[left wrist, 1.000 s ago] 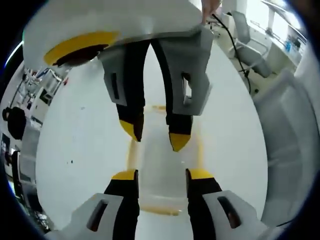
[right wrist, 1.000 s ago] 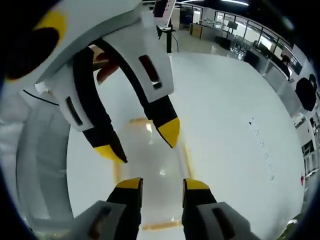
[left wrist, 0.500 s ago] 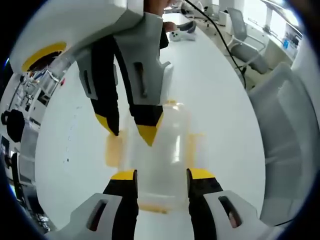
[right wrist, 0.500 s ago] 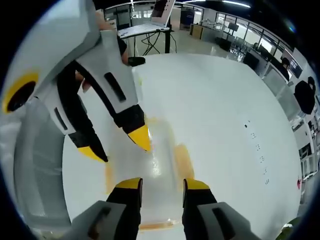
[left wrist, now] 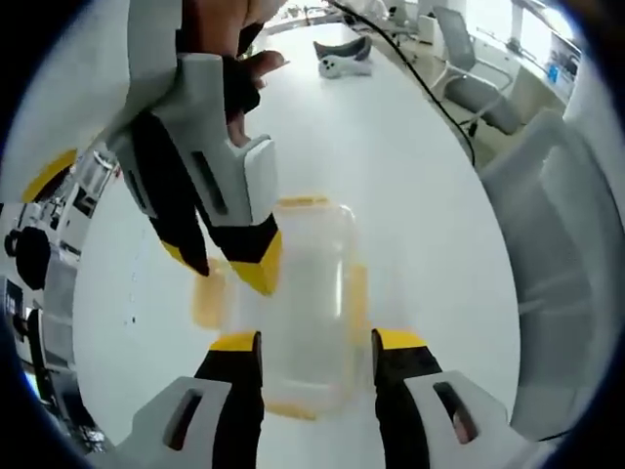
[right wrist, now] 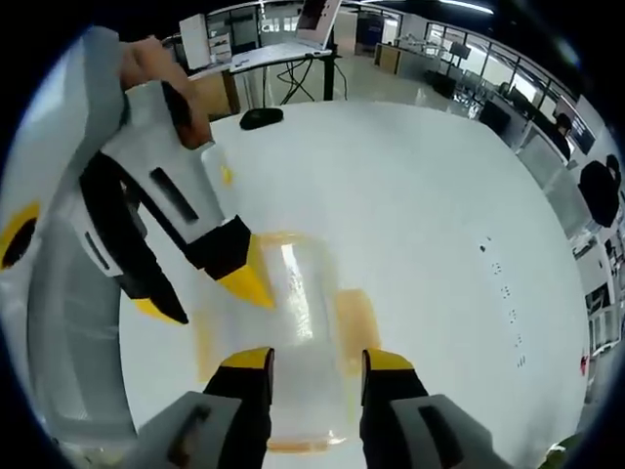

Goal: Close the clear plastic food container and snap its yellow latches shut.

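The clear plastic container (left wrist: 311, 293) lies flat on the white table, lid on top, with yellow latches (left wrist: 357, 293) standing out from its sides. My left gripper (left wrist: 317, 342) hovers open just over its near end. My right gripper (left wrist: 227, 269) comes in from the upper left, open, with its yellow tips by the container's left edge. In the right gripper view the same container (right wrist: 305, 322) and a yellow latch (right wrist: 354, 318) lie beyond my open right gripper (right wrist: 318, 360). There the left gripper (right wrist: 203, 298) reaches in from the left, tips at the container's far left corner.
A white table (left wrist: 410, 195) carries a small pale device (left wrist: 342, 59) at its far end and a black mouse (right wrist: 262, 117). Grey chairs (left wrist: 557, 244) stand along one side. A hand (left wrist: 234, 39) holds the right gripper. Office desks and a laptop (right wrist: 317, 20) are behind.
In each view the other gripper has swung from above the container's middle toward its left side. Both cameras have drawn back a little, so more of the container shows.
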Tool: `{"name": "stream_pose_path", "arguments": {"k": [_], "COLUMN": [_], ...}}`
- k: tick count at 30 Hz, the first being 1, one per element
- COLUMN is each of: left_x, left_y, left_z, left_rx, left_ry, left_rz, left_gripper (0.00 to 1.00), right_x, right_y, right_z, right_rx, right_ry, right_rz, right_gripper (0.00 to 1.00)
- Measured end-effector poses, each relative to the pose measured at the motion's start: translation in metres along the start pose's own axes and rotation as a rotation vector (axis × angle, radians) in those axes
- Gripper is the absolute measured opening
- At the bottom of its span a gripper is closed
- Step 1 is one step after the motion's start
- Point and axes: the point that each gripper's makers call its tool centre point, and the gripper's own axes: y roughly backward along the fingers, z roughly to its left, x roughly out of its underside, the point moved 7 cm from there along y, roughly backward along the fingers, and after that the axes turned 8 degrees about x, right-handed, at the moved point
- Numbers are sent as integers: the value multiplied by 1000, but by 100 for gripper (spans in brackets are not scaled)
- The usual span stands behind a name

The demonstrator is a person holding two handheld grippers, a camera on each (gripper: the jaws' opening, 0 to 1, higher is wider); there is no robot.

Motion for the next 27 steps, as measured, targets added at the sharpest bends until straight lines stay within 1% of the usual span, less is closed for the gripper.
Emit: {"name": "stream_pose_path", "arguments": {"k": [3,5,6,7,9,10,12,15,17,20,21,24,27], "left_x": [0,-1,-2,-2,-2,-1,-2,-3,-4,-1,-1,-2,-1], "left_y": [-3,-4,-4,-5,-7,-8,-9,-12,-13,-16,-17,-17,-19], "left_z": [-3,-4,-5,-6,-6,-6,-6,-4,-4,-4,-4,-3,-2], "left_rx": [-12,-15,-14,-13,-22,-26,-41,-54,-64,-67,-67,-75,-87], "left_ry": [-14,-19,-19,-19,-22,-32,-36,-21,-28,-33,-35,-42,-48], "left_rz": [13,16,17,18,30,38,43,36,36,46,50,46,47], "left_gripper": [44,44,44,44,44,43,41,42,41,41,42,43,43], "right_x": [1,3,1,0,-1,-1,-1,-2,-3,-3,-3,-5,-6], "right_y": [-5,-8,-7,-6,-7,-7,-8,-10,-11,-12,-14,-15,-16], "right_z": [1,2,1,0,-1,0,-2,-2,-4,-4,-4,-5,-6], "right_rx": [-13,-28,-41,-32,-35,-53,-65,-87,-105,-145,-150,-175,-193], "right_ry": [9,28,25,20,25,26,32,44,44,66,59,94,99], "right_rz": [11,24,13,14,15,17,18,23,32,32,38,46,55], "right_gripper": [37,36,36,37,37,36,36,36,36,34,34,34,34]}}
